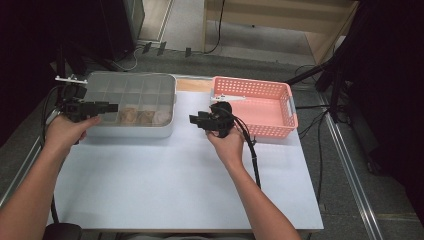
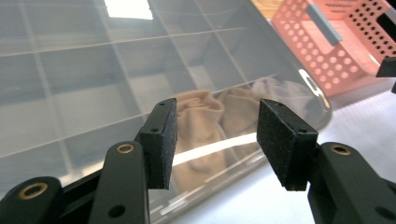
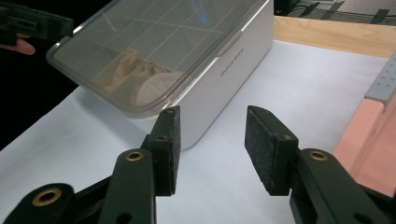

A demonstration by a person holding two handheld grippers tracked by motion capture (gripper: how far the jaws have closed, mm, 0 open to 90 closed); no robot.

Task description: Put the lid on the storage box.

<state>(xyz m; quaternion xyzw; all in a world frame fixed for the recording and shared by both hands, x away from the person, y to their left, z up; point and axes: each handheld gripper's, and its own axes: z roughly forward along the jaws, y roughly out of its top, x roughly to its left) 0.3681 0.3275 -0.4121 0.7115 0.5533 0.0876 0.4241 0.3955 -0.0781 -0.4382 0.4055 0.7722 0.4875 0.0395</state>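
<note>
Flanking lidded organizer box [image 1: 131, 104] at desk's far-left corner | left gripper [image 1: 111, 107], right gripper [image 1: 194, 119]: jaws apart, empty | lid on; socks [image 2: 205, 126] inside; pink basket [image 1: 280, 131] empty.

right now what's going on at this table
A person holds a gripper in each hand at either end of a closed, clear-lidded divided storage box. The left gripper is at its left end, the right gripper just off its right end. Both are open and hold nothing. Rolled cloth items sit in the box's near compartments. A pink basket stands to the right.
</note>
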